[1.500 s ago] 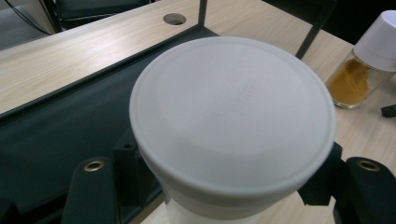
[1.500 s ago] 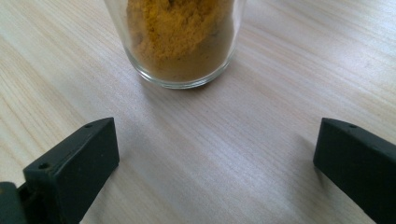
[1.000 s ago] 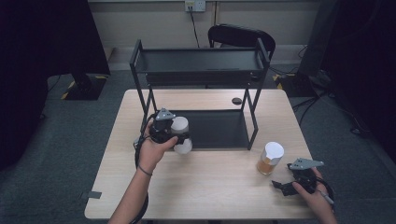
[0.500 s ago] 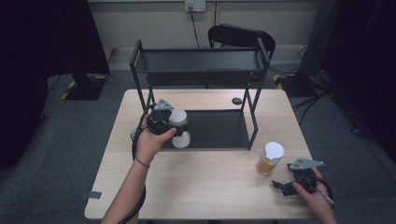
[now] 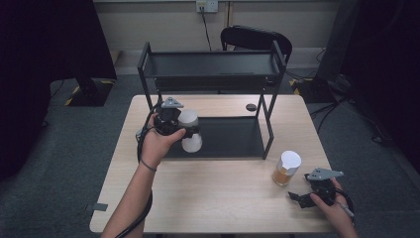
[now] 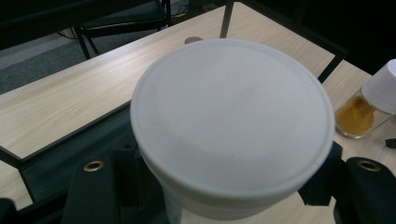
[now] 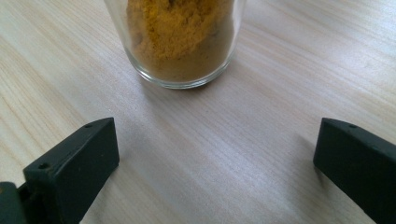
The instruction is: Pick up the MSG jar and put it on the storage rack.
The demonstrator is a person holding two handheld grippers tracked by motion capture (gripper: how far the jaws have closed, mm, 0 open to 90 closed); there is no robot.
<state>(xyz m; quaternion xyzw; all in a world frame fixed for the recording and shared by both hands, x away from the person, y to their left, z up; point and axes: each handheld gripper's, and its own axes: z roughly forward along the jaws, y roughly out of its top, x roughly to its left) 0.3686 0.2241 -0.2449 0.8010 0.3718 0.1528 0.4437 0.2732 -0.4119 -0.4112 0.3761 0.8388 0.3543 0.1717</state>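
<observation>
The person's left arm reaches forward over the bench (image 5: 218, 198), its left gripper (image 5: 174, 125) with fingers clamped on a white-lidded jar (image 5: 190, 130) at the front left corner of the black two-tier rack (image 5: 213, 74), while the right gripper (image 5: 303, 196) rests low at the bench's near right edge, fingers spread wide. I count two jars: the held one and a spice jar (image 5: 286, 168) of orange powder just ahead of the right gripper. Since a second ago the left hand has carried its jar further toward the rack; the right has stayed put.
</observation>
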